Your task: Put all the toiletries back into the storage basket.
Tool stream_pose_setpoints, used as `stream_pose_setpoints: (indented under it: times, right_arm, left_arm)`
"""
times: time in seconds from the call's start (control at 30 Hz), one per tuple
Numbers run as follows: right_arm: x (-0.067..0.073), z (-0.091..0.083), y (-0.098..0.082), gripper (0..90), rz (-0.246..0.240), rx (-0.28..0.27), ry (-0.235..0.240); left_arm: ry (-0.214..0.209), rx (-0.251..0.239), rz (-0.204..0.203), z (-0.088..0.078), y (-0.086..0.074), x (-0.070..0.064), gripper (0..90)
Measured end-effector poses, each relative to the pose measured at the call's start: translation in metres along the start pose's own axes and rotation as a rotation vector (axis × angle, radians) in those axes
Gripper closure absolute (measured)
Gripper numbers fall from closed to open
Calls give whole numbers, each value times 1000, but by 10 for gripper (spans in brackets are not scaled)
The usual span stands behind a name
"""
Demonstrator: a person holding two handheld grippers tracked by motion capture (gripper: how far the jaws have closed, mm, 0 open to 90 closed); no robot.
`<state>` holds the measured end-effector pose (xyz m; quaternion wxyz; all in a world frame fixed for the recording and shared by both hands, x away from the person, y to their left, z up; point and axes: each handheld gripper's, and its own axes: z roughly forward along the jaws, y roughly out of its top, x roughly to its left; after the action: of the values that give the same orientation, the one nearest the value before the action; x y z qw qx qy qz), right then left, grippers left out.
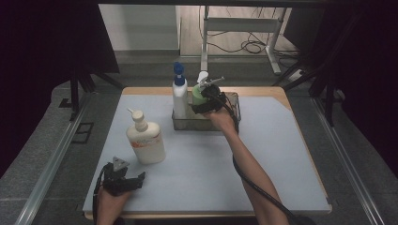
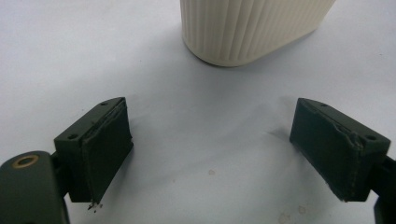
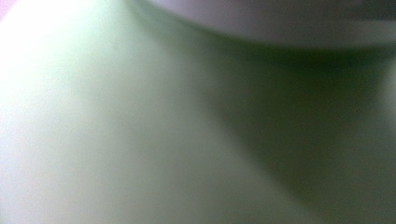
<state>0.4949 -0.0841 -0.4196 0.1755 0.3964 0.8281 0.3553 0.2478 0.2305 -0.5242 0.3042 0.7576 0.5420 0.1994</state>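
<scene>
A green pump bottle (image 1: 199, 96) with a white spray head stands in a metal wire basket (image 1: 233, 101) at the back of the table. My right gripper (image 1: 205, 104) reaches in from the front and is shut on the bottle's body. In the right gripper view, blurred green plastic (image 3: 140, 140) presses right up to the lens and hides the jaws. My left gripper (image 1: 136, 180) (image 2: 212, 154) rests low at the front left, open, with only bare mat between its pads (image 2: 105, 149). The ribbed base of a cream pump bottle (image 1: 146, 140) (image 2: 247, 28) stands just beyond it.
A white bottle with a blue pump (image 1: 179, 96) stands in the basket's left end, touching or nearly touching the green one. The pale blue mat (image 1: 263, 154) covers the tabletop. Black stands and cables lie beyond the far edge.
</scene>
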Motion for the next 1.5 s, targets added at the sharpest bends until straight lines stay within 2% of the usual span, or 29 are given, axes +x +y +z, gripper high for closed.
stream_pose_setpoints:
  times: [0.37,0.53,0.67,0.87,1.1,1.33,1.5]
  right_arm:
    - [-4,-1,-5,108,-2,-31,15]
    - [-4,-3,-6,50,-5,-56,22]
    - [-2,-8,-7,42,-22,-60,22]
    - [-2,-15,-11,42,-23,-60,30]
    - [-5,-21,-24,42,-42,-57,38]
    - [-10,-28,-37,88,-35,-53,73]
    - [-15,-34,-44,139,-25,-44,68]
  left_arm:
    - [0,0,0,0,0,0,121]
    - [0,-1,0,0,0,0,121]
    - [0,-1,0,0,0,0,121]
    - [0,-1,0,0,0,0,121]
    - [0,-2,-1,0,0,0,121]
    - [0,-3,-3,0,0,0,121]
    - [1,-1,-1,0,0,0,121]
